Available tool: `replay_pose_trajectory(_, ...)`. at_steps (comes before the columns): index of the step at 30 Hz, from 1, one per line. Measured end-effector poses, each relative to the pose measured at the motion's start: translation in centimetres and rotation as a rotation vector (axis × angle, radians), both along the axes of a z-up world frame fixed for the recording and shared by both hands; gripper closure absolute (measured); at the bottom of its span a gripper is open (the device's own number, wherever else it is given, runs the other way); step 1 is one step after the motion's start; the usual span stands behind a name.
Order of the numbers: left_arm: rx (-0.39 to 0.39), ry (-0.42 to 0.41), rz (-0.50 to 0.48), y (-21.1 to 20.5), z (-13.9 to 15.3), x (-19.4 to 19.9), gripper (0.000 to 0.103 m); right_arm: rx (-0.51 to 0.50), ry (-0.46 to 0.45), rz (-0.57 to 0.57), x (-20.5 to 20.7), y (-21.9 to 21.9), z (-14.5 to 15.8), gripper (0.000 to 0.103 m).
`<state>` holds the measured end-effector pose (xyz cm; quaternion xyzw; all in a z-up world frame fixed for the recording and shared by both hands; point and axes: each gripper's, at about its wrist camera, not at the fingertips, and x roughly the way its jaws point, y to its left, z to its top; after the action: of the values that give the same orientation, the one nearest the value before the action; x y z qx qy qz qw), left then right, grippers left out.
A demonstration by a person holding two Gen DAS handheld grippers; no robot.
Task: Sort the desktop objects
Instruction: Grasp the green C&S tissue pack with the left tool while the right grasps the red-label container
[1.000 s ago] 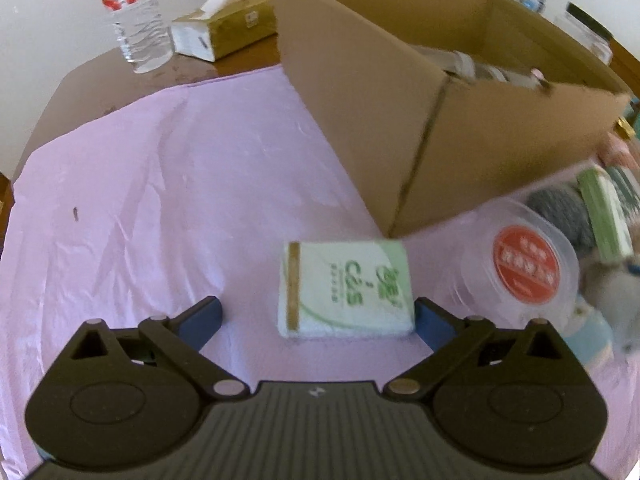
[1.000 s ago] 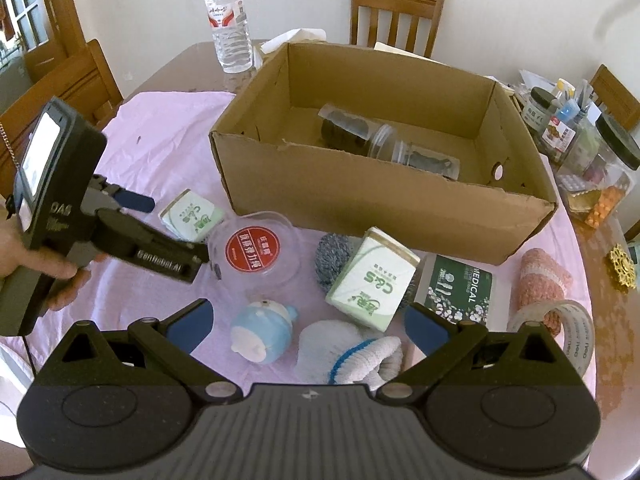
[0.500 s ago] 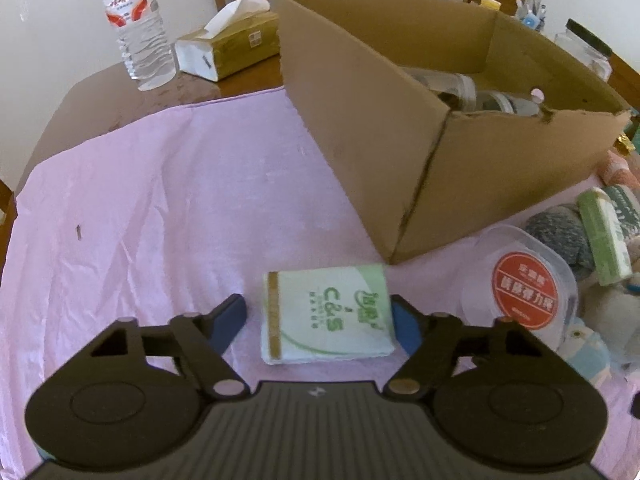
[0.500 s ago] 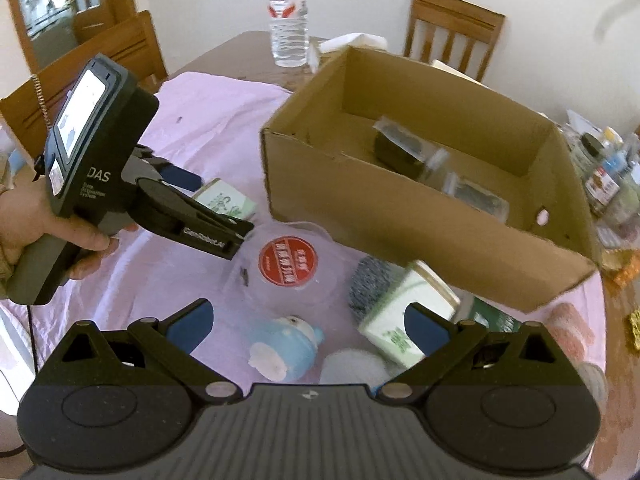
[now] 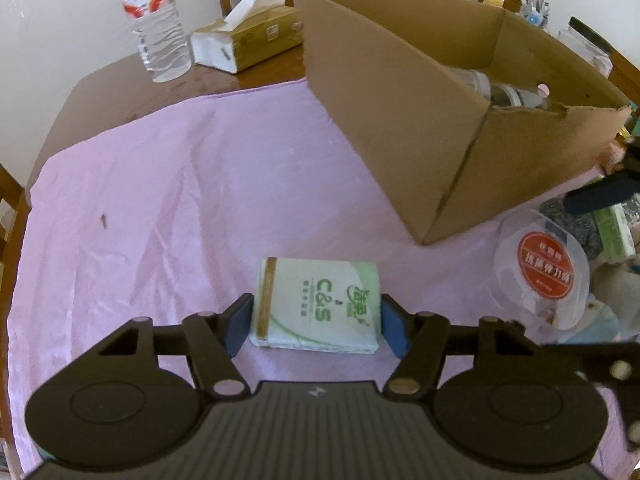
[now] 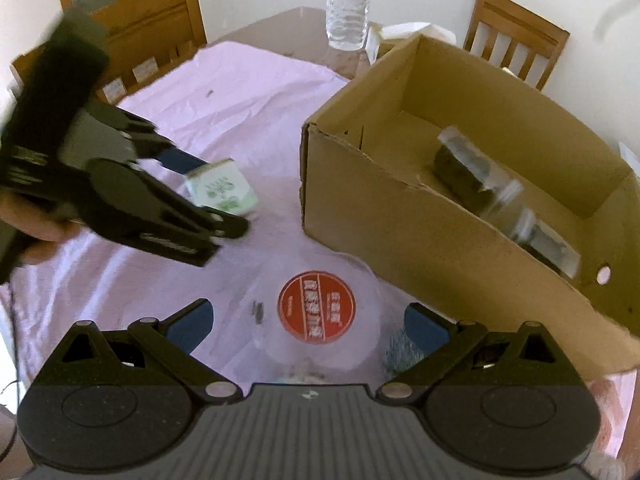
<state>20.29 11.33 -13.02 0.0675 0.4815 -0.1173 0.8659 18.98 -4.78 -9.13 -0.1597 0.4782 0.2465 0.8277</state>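
The surface (image 5: 140,200) is covered by pink cloth; a cardboard box (image 5: 420,120) stands behind. The tissue pack (image 5: 318,306) is being closed on by the left gripper (image 5: 316,322), pads touching. The right gripper (image 6: 308,322) is held open over a red-labelled clear container (image 6: 316,308).

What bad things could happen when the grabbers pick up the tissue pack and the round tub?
The left gripper is closing on the soft green-and-white tissue pack; it might squash it or let it slip. The open right gripper hovers over the clear round plastic tub with a red label, whose smooth lid could slide out. Both tools work near each other and the brown cardboard box, so they might bump.
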Motion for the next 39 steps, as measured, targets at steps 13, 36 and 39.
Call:
replay_pose_trajectory(13,-0.004,0.0,-0.002,1.3,0.1,-0.6,0.037,0.02,0.122,0.072,1.1,2.5,-2.7,0.0)
replay_pose_trajectory(36,-0.017,0.002,-0.068,0.8,2.0,-1.9,0.039,-0.005,0.109,0.032,1.1,1.9,-1.9,0.022)
replay_pose_trajectory(39,-0.029,0.003,-0.078,0.7,3.1,-2.6,0.039,0.011,0.109,0.039,0.6,1.6,-1.0,0.022)
